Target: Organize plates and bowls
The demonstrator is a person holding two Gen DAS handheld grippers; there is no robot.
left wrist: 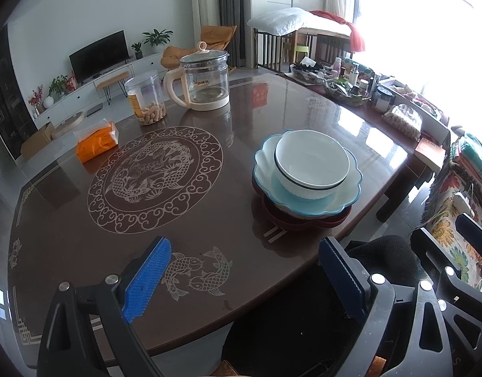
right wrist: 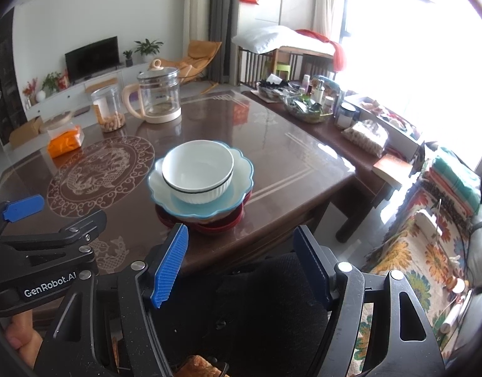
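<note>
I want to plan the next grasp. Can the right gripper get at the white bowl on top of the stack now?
Probably yes. The right gripper is open and empty, and the white bowl sits uncovered on the blue scalloped plate straight ahead, with nothing between them.

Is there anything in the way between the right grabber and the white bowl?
No. Only bare table lies between the open right gripper and the white bowl, which sits on top of the stack, inside the blue plate.

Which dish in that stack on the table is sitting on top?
The white bowl with the dark line around it is on top, nested in the scalloped light blue dish, which rests on the dark red dish.
</note>
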